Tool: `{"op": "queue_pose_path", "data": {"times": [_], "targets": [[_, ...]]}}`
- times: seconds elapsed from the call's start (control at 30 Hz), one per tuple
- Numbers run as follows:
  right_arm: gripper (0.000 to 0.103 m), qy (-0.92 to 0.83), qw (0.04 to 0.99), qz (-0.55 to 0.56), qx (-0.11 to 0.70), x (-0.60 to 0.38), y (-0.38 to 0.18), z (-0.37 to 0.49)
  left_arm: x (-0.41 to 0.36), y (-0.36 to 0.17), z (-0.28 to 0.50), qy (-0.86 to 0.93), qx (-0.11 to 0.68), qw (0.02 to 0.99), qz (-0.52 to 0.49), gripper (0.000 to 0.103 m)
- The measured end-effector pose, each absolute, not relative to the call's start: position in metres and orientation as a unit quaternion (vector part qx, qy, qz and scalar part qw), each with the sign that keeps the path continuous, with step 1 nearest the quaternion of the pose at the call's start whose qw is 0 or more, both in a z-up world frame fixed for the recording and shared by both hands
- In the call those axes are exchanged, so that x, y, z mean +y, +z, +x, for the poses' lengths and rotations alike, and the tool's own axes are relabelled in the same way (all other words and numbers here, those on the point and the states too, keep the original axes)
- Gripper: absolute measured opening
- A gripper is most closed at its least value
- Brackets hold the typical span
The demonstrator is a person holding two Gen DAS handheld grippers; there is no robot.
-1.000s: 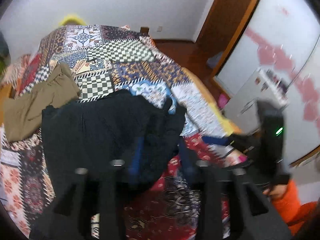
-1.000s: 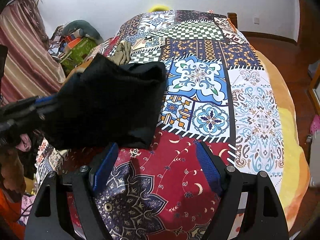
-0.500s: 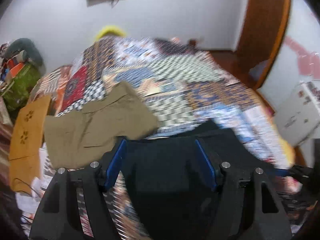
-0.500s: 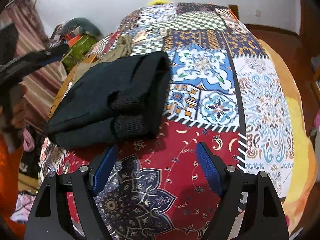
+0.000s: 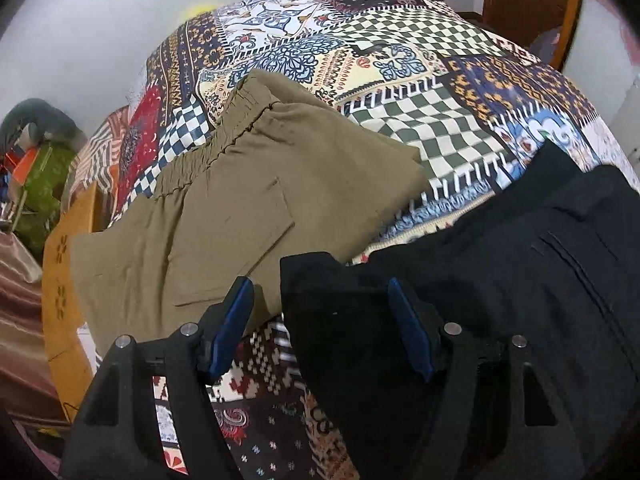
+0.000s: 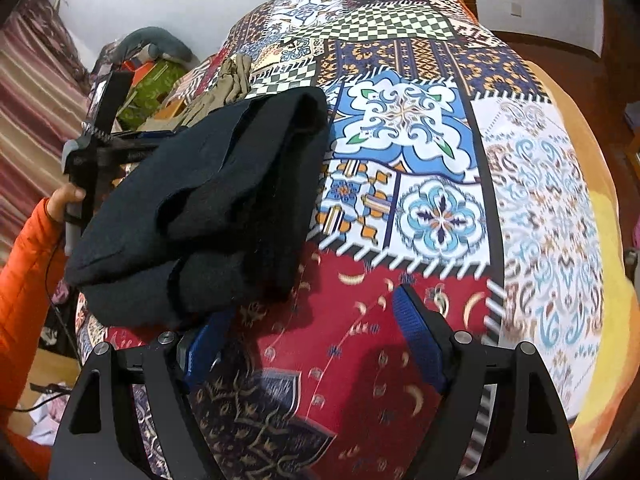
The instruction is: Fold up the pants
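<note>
Since a second ago the left gripper has swung off the black pants and dropped low over their near-left corner, letting go as it went. Its jaws now stand apart, pads clear of cloth, with the corner of the dark fabric lying between them but not pinched. Those pants rest folded into a thick bundle on the patchwork bedspread, at the near left of the bed in the right wrist view. A second pair, the khaki pants, lies flat just beyond and left of the black ones, touching or slightly overlapping their edge. On the other side, the right gripper hovers over the red patch of the spread, jaws wide apart and empty, its left finger just beside the bundle. An orange sleeve shows at far left.
</note>
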State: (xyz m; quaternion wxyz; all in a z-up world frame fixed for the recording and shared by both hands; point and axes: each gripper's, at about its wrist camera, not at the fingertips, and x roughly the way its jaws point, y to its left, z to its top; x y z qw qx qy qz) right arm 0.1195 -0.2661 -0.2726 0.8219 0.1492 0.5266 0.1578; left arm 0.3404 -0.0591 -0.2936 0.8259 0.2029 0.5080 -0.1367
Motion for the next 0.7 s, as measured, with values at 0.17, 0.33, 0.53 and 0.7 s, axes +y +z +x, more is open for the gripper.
{"op": "queue_pose_path", "data": {"times": [0.17, 0.33, 0.53, 0.7], "targets": [[0.078, 0.147, 0.823, 0.144, 0.529, -0.277, -0.274, 0.137, -0.043, -0.290, 0.310, -0.142, 0.516, 0.823, 0.192, 0.069], [0.078, 0.111, 0.833, 0.158, 0.518, -0.300, -0.271, 0.130, -0.016, -0.278, 0.266, -0.137, 0.521, 0.832, 0.131, 0.069], [0.078, 0.084, 0.847, 0.169, 0.497, -0.321, -0.256, 0.115, -0.011, -0.265, 0.204, -0.156, 0.512, 0.838, 0.109, 0.069], [0.078, 0.078, 0.860, 0.183, 0.471, -0.327, -0.237, 0.103, -0.022, -0.256, 0.166, -0.174, 0.499, 0.844, 0.087, 0.069]]}}
